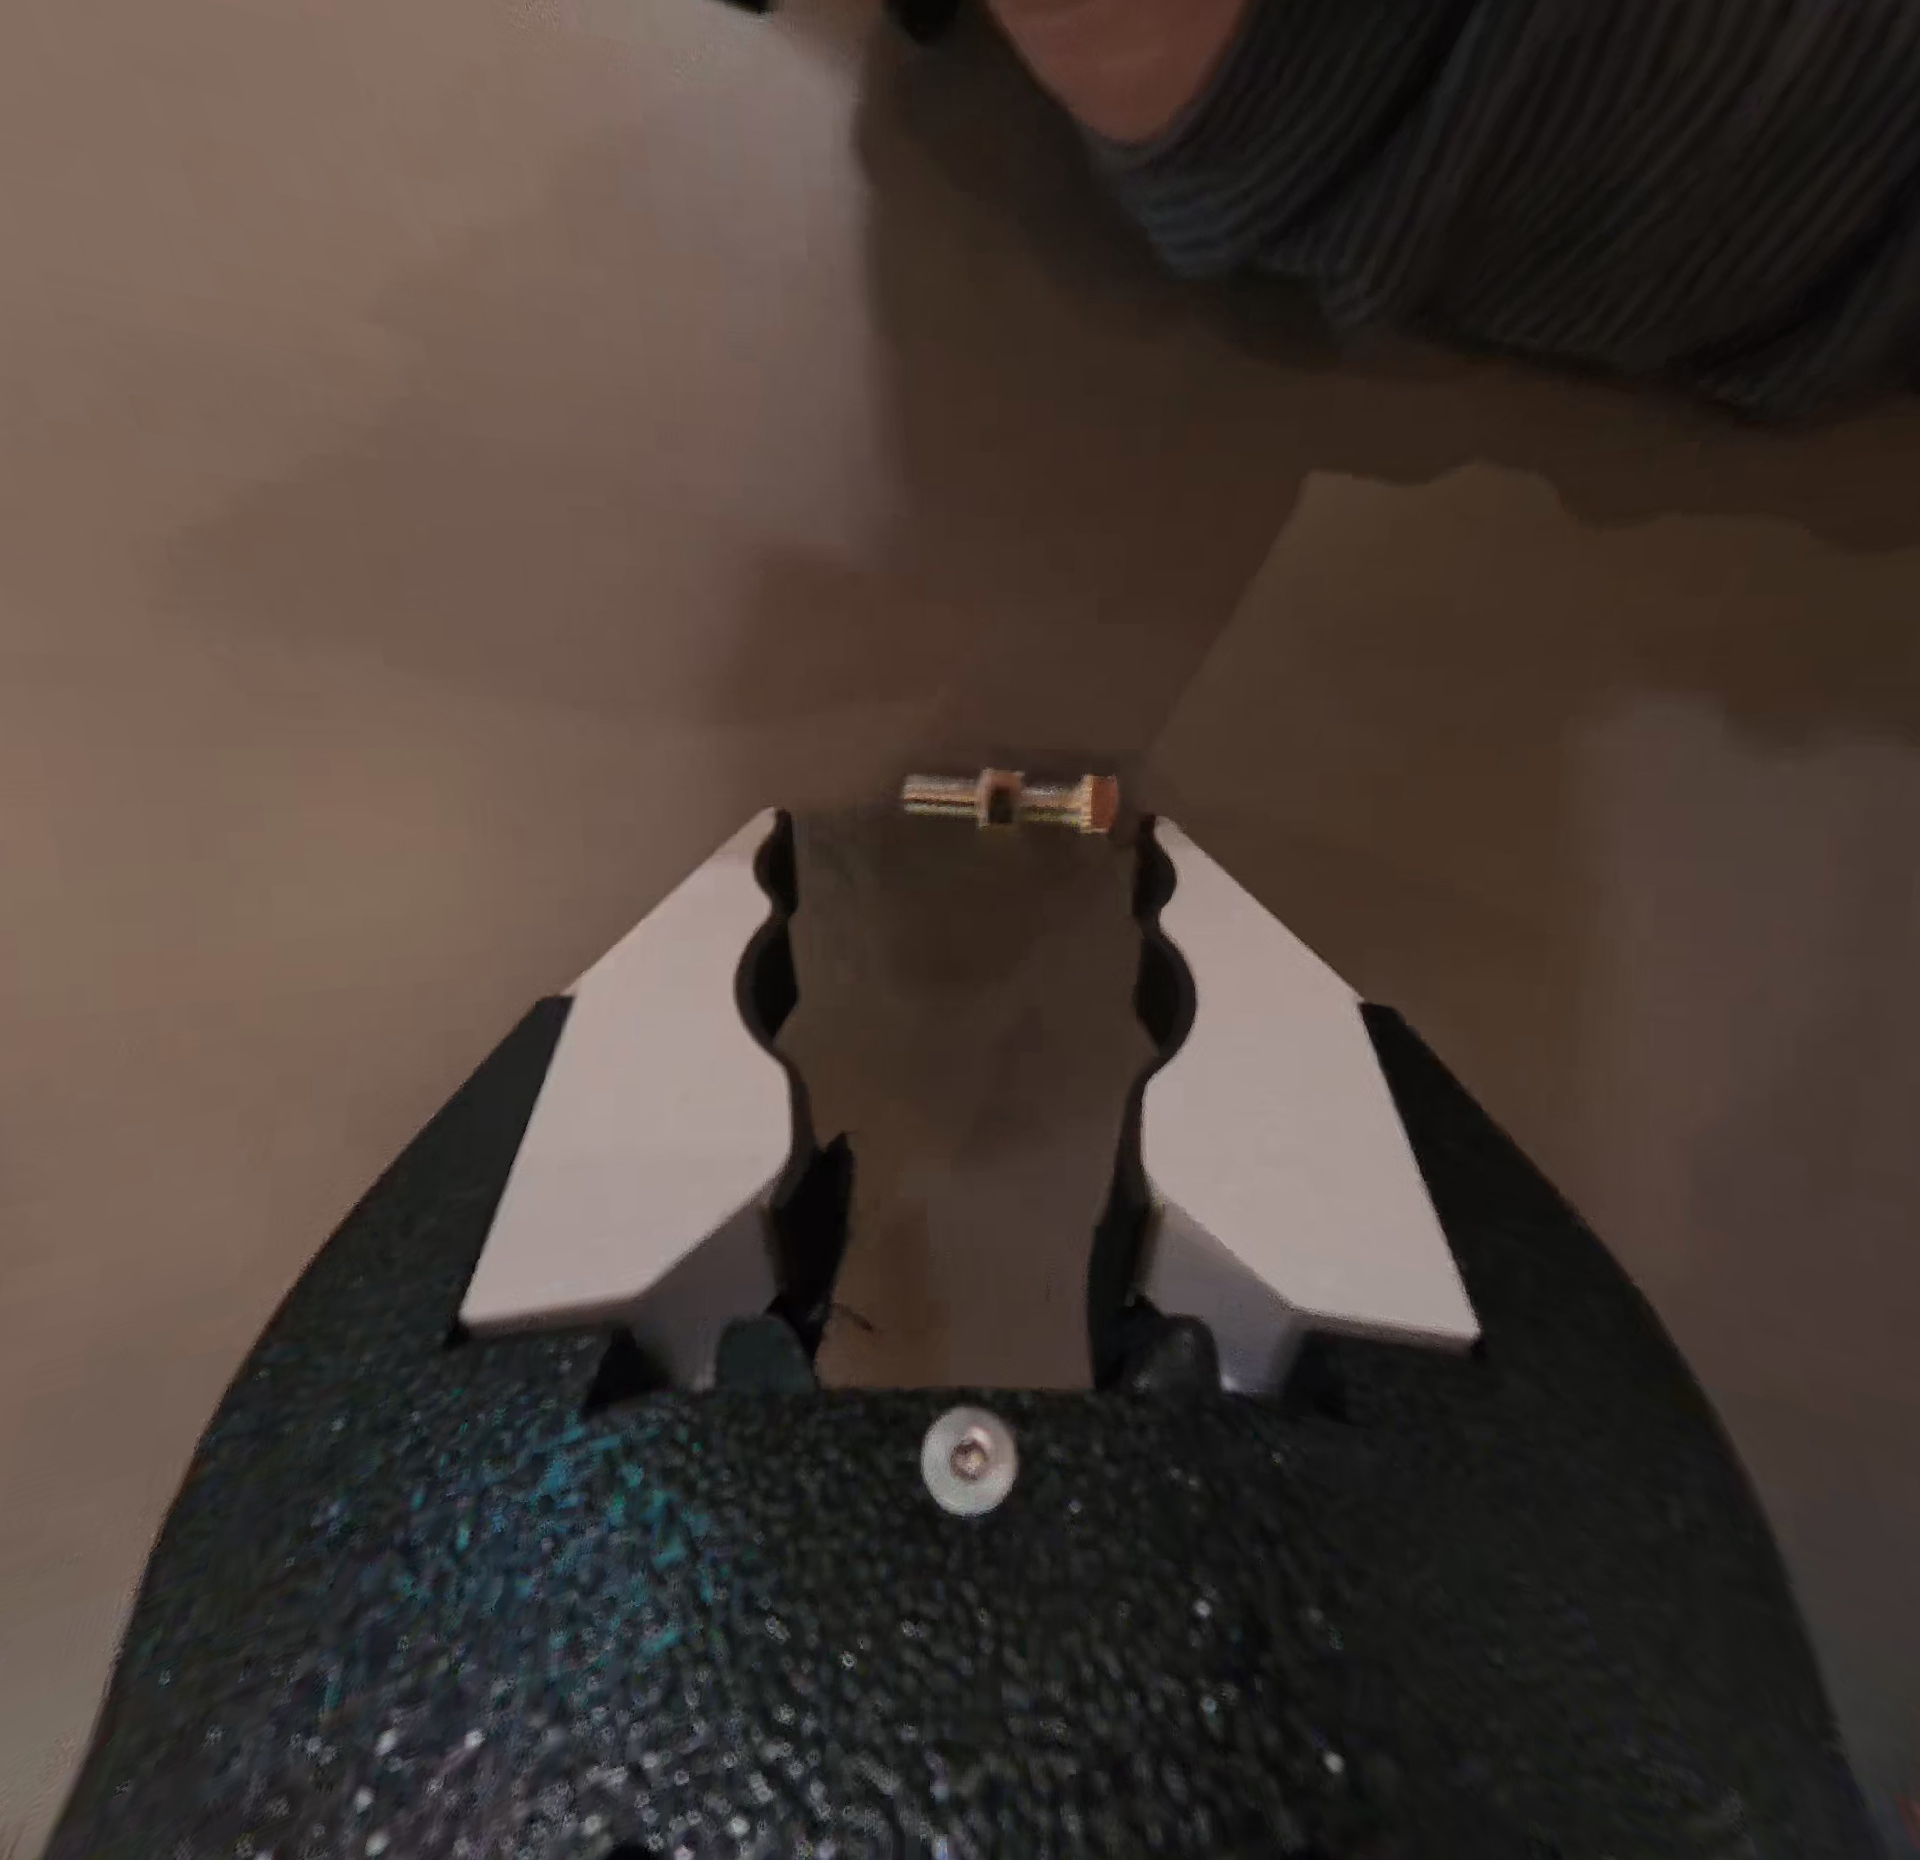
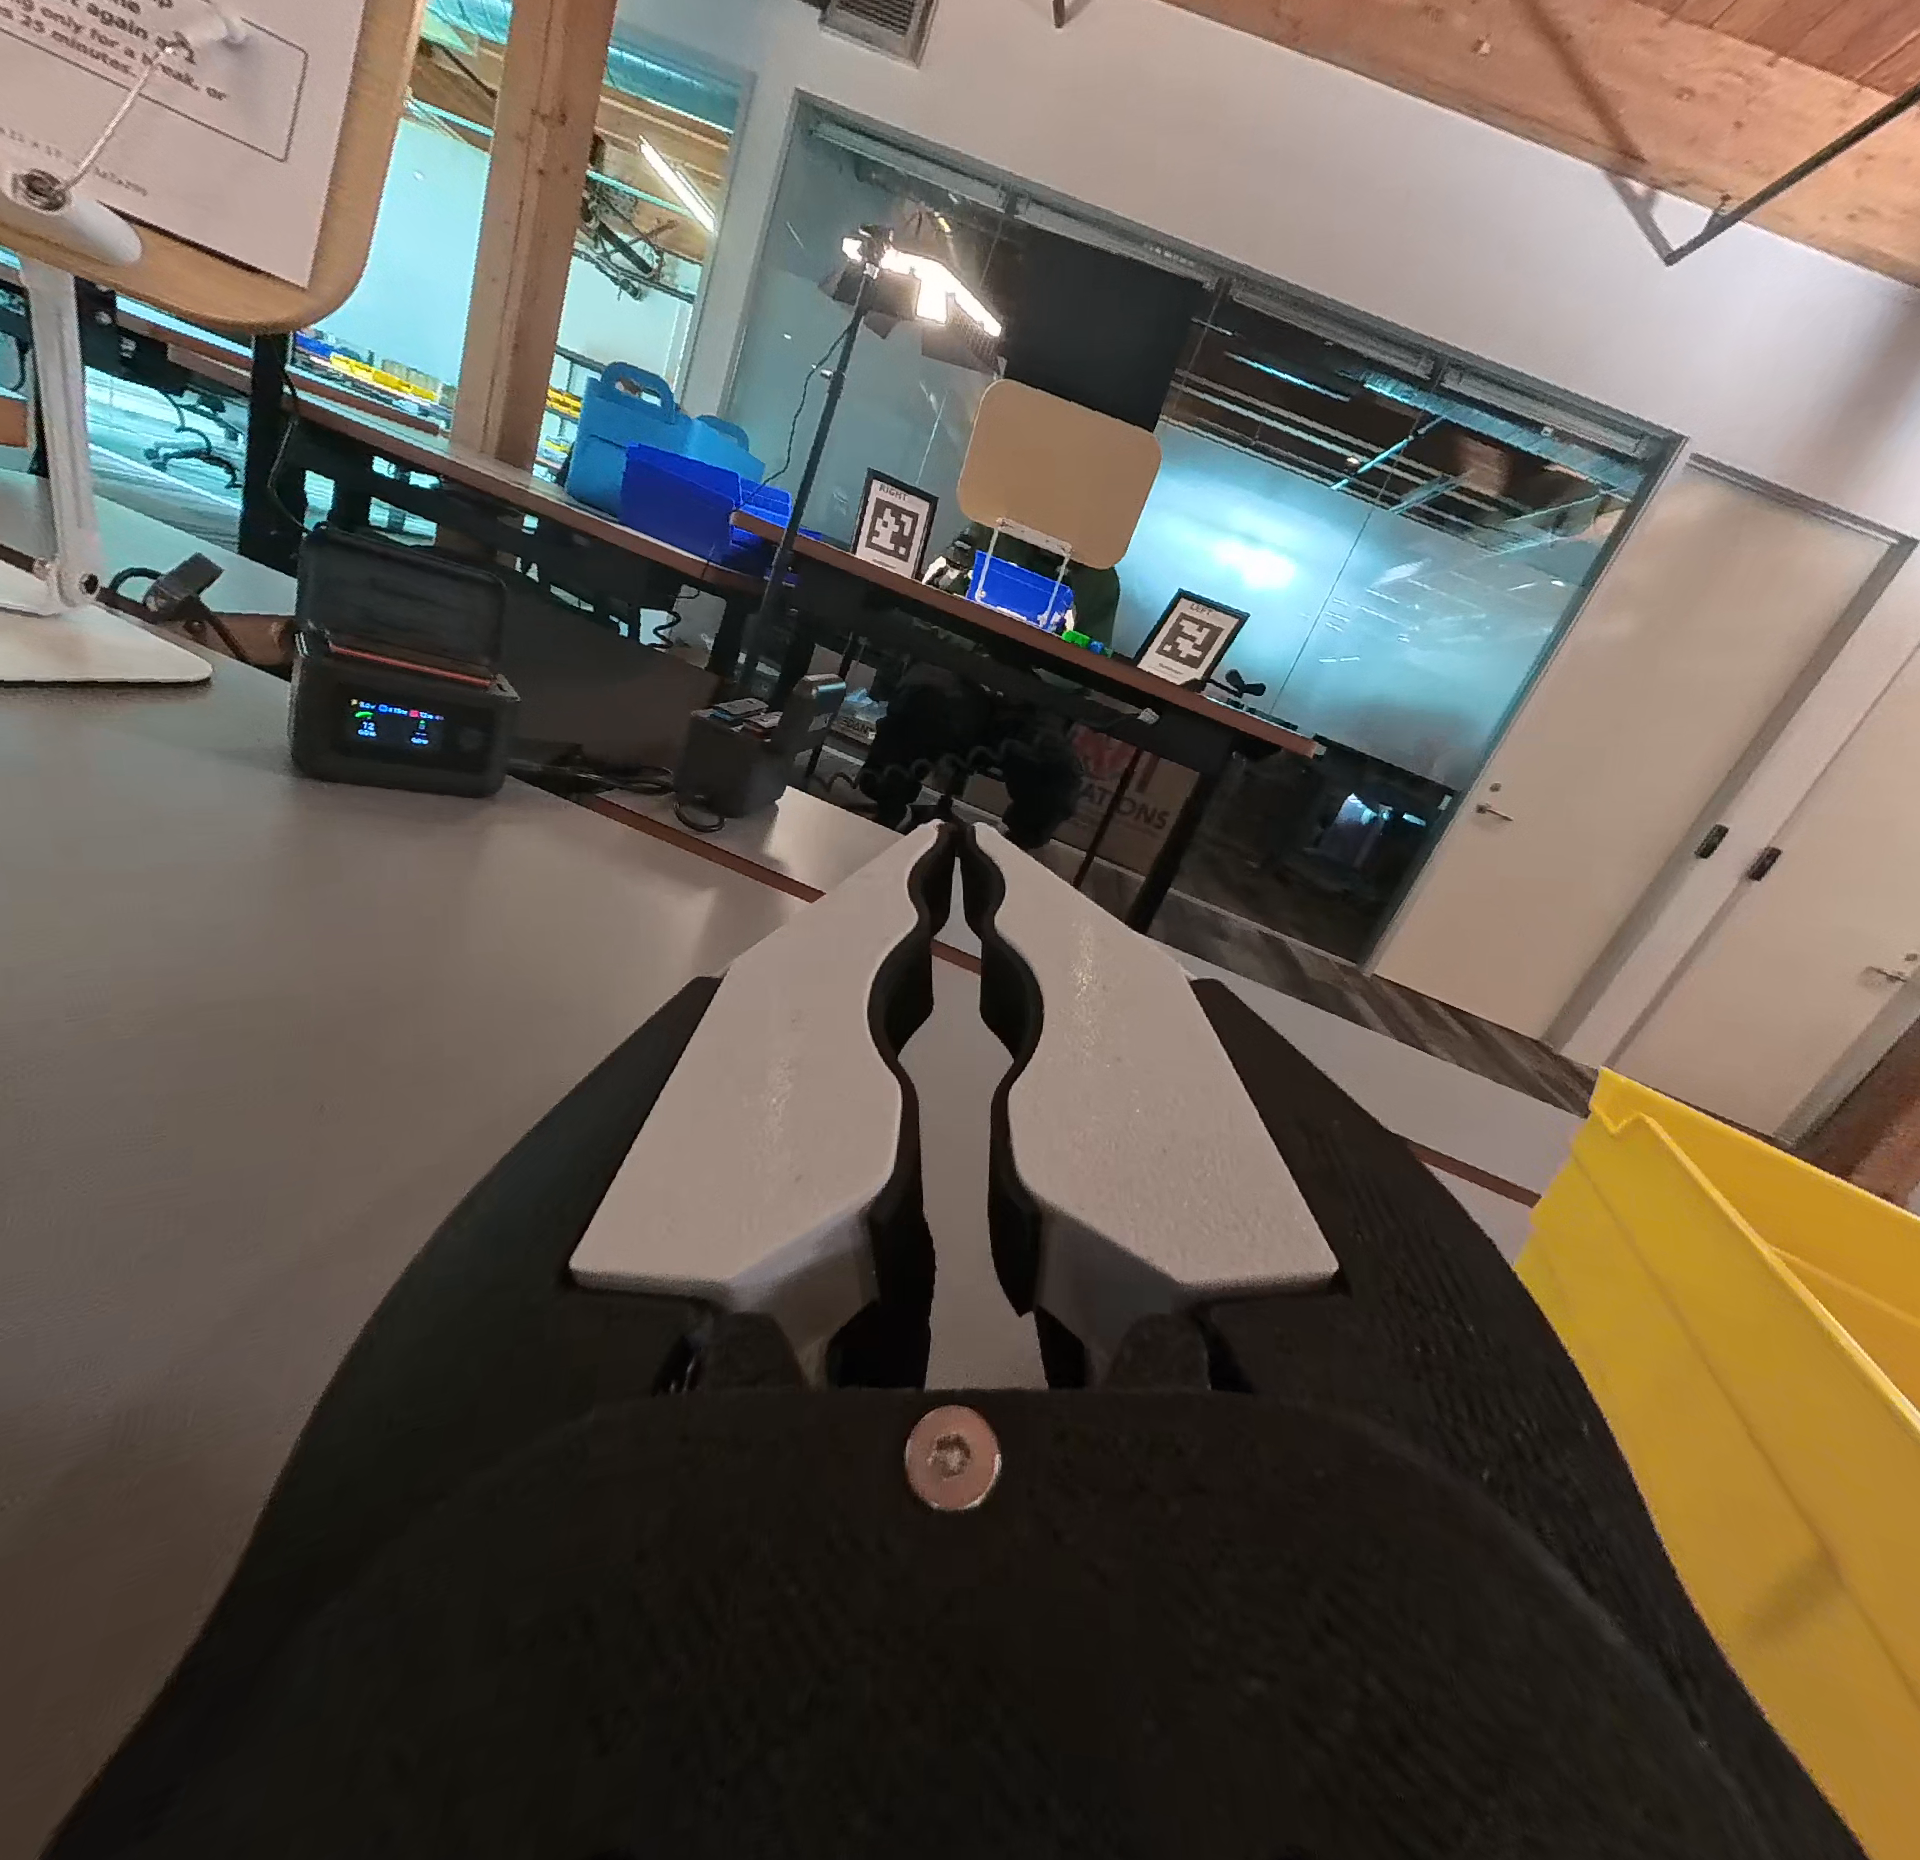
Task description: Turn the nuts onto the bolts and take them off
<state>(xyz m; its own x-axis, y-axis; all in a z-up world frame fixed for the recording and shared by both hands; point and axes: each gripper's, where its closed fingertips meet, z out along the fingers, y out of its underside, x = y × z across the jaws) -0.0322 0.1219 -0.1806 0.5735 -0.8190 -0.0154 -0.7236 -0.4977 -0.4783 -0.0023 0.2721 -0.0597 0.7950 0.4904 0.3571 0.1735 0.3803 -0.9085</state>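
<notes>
In my left wrist view, my left gripper [image 1: 966, 823] points down at a plain beige table [image 1: 364, 563], its two pale fingers [image 1: 665, 1062] spread well apart with nothing between them. Just beyond the fingertips a brass-coloured bolt [image 1: 1010, 801] lies flat on the surface, lengthwise across the view, with a nut [image 1: 998, 800] sitting partway along its thread. The bolt is nearer the right fingertip than the left and touches neither. Toward the top right corner of this view, a person's forearm in a grey ribbed sleeve [image 1: 1558, 179] reaches across above the table, the wrist bare; the picture is blurred here.

In my right wrist view, my right gripper [image 2: 958, 842] is held low and almost level over the grey table [image 2: 260, 1031], tilted slightly, looking out across the room. Its fingers [image 2: 790, 1104] are closed together at the tips and hold nothing. A dark device with a small lit screen [image 2: 400, 688] stands toward the far left edge of the surface. A yellow bin [image 2: 1745, 1343] sits at the right edge, just beside the gripper body.
</notes>
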